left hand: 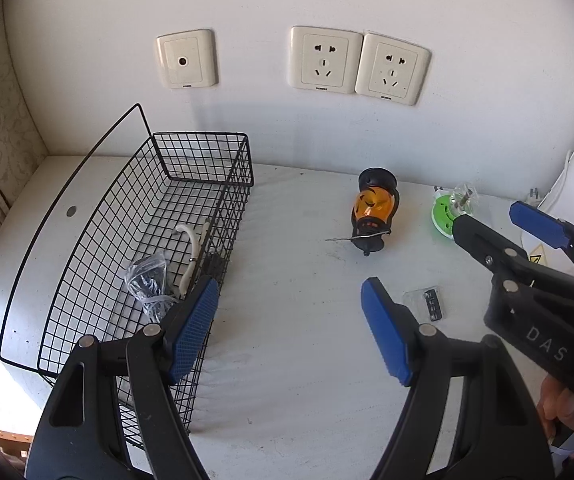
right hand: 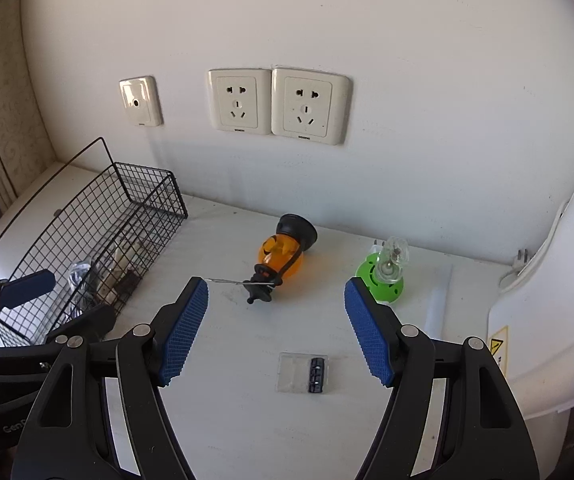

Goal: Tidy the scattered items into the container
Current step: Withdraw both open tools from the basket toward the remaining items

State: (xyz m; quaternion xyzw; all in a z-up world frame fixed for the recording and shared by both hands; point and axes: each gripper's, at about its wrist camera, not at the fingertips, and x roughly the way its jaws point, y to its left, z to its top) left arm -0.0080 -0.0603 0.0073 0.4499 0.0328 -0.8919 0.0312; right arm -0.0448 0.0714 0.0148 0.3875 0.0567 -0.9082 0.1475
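Ahead of my left claw (left hand: 291, 328), gaping empty beside the basket (left hand: 243, 168), the lantern (left hand: 373, 212) is lying, while under my right claw (right hand: 277, 330), likewise gaping, the flat packet (right hand: 303, 372) is risking slipping.

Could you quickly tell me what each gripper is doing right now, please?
Left gripper: open, holding nothing, beside the wire basket.
Right gripper: open, holding nothing, above the small clear packet.

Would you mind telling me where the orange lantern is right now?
The orange lantern lies on its side on the white tabletop below the wall sockets, between the wire basket and the green-based bulb.
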